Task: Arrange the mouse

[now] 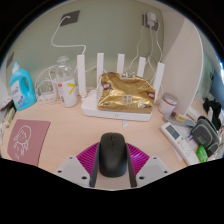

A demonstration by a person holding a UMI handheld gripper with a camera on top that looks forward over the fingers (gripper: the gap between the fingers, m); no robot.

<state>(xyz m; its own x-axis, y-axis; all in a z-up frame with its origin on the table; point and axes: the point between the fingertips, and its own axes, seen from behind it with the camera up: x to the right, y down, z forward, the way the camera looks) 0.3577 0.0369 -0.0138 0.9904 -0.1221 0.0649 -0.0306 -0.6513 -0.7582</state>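
A black computer mouse [112, 157] sits between my two fingers, with its nose pointing away from me. My gripper [112, 148] is shut on it, and the magenta pads [88, 158] press against both of its sides. The mouse is over the near part of the beige desk [80, 125]. Its rear end is hidden below the fingers.
Beyond the mouse stands a white router [97, 98] with upright antennas and a gold foil bag [127, 92] on it. A blue bottle [21, 88] and a small jar [67, 93] stand at the left. A pink card [30, 138] lies near left. Small devices [188, 136] crowd the right.
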